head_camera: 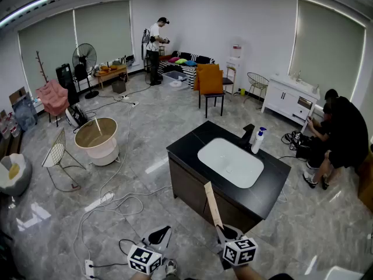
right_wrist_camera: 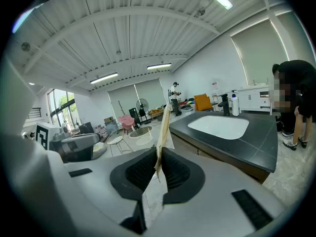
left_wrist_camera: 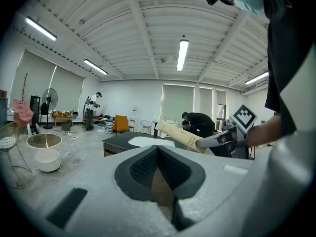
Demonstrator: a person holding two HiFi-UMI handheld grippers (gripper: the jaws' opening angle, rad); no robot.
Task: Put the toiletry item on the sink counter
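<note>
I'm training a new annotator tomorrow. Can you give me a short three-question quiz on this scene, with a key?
1. True or false: the left gripper has its jaws together with nothing between them.
2. Multiple choice: the white bottle on the black sink counter stands A) inside the basin, B) beside the black faucet, C) on the floor.
3. Fill in: the right gripper is shut on the ____.

Key: 1 true; 2 B; 3 beige tube.
</note>
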